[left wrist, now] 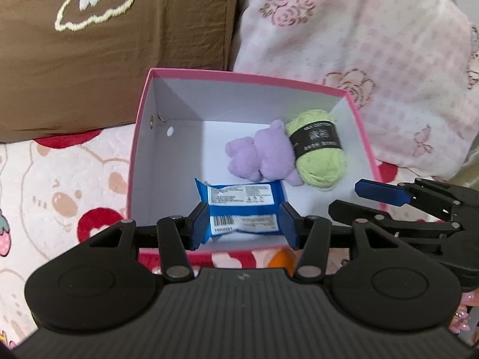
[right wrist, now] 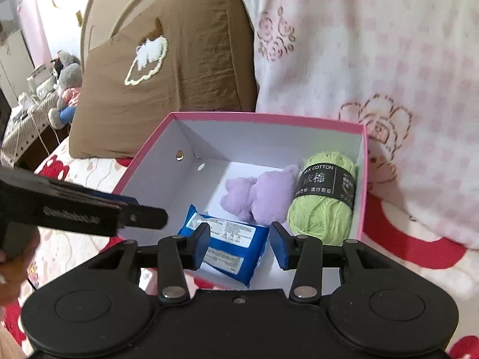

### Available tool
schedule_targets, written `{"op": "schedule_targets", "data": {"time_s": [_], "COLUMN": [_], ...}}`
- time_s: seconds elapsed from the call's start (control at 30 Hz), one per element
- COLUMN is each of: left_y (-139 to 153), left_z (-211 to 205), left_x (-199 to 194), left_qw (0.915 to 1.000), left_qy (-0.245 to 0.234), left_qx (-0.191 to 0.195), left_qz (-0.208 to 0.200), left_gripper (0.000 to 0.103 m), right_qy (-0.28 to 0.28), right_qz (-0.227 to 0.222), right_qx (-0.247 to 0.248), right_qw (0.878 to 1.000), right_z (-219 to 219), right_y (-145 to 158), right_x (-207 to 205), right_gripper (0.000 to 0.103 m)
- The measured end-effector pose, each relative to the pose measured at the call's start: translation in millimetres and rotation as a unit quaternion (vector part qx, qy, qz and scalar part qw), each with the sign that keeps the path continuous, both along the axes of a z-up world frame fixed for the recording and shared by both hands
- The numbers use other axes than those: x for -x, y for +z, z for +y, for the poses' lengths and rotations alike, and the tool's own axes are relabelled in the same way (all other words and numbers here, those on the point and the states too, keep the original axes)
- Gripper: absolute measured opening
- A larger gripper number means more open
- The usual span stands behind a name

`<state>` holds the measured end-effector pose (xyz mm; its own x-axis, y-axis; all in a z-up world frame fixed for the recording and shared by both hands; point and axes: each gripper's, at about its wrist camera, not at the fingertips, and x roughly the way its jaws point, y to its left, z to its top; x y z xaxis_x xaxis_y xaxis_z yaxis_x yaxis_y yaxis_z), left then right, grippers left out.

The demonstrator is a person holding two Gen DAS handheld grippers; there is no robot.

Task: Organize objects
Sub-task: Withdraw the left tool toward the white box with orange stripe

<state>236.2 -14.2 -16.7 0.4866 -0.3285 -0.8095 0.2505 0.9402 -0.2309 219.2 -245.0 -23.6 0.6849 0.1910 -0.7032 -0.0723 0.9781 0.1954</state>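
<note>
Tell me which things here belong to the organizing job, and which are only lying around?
Job: pink box; blue packet, purple plush and green yarn inside it.
Lying around: brown pillow, pink blanket, grey plush toy.

I saw a bed (left wrist: 45,179) under a pink cover printed with bears and red strawberries. A pink box (left wrist: 136,161) with a white interior sat directly on it. Behind the box, a brown pillow (left wrist: 119,53) with an embroidered cloud lay at the left, touching a pink floral blanket (left wrist: 374,59) at the right. An orange item (left wrist: 280,261) showed just beside the box's near wall, mostly hidden.
</note>
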Motion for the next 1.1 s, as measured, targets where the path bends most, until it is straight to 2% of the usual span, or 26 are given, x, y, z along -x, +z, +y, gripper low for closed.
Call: {"op": "schedule_targets", "data": {"time_s": [0.2,0.3,0.4,0.47,0.53,0.67,0.83,1.0,1.1], "left_y": [31,45,58,67,73,75,75,79,82], "left_z": [-1,1,5,9,13,17,30,33,35], "left_x": [24,36,47,55,63,77,90,109,117], "left_qw": [0.9997,0.9995,0.9992,0.9989,0.9984,0.9976,0.9979,0.9958,0.9951], "left_qy": [-0.020,-0.026,-0.031,-0.038,-0.044,-0.032,-0.035,-0.044,-0.055], "left_qx": [-0.009,-0.011,-0.011,0.000,0.004,-0.029,-0.021,-0.034,-0.027], "left_qz": [-0.007,-0.016,-0.024,-0.026,-0.035,-0.053,-0.049,-0.074,-0.078], "left_gripper": [0.050,0.051,0.054,0.054,0.057,0.060,0.065,0.065,0.069], "right_qy": [0.022,0.035,0.033,0.028,0.024,0.036,0.037,0.040,0.034], "right_qz": [-0.016,-0.026,-0.029,-0.030,-0.041,-0.056,-0.048,-0.061,-0.057], "right_qx": [0.034,0.060,0.086,0.087,0.093,0.094,0.068,0.079,0.086], "right_qw": [0.999,0.997,0.995,0.995,0.995,0.993,0.996,0.994,0.994], "right_z": [11,18,19,17,17,19,20,29,33], "right_y": [25,33,39,46,56,71,76,86,86], "right_x": [27,42,56,65,74,88,97,111,116], "right_gripper": [0.056,0.063,0.064,0.069,0.082,0.086,0.087,0.093,0.093]}}
